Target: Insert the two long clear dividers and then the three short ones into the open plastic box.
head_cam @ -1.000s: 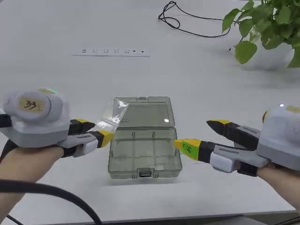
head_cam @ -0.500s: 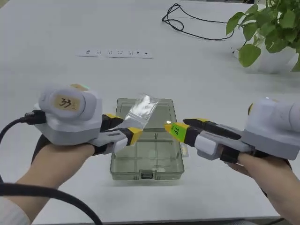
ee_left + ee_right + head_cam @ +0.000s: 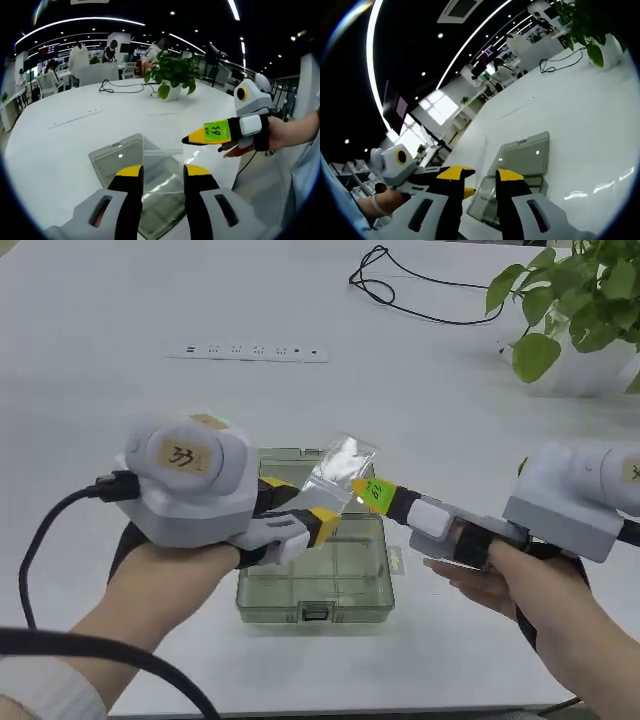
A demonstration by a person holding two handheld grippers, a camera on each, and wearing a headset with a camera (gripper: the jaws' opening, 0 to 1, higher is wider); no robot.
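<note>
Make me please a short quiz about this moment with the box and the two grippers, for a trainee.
1. True or false: the plastic box lies with its lid open.
2. What grips the clear plastic piece? A) the left gripper B) the right gripper C) nothing
3. Fill in: a black ____ lies on the table near the potted plant.
Key: 1 true; 2 A; 3 cable.

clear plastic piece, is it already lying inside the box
No, the clear plastic piece is held between the left gripper's jaws, up above the open plastic box.
</note>
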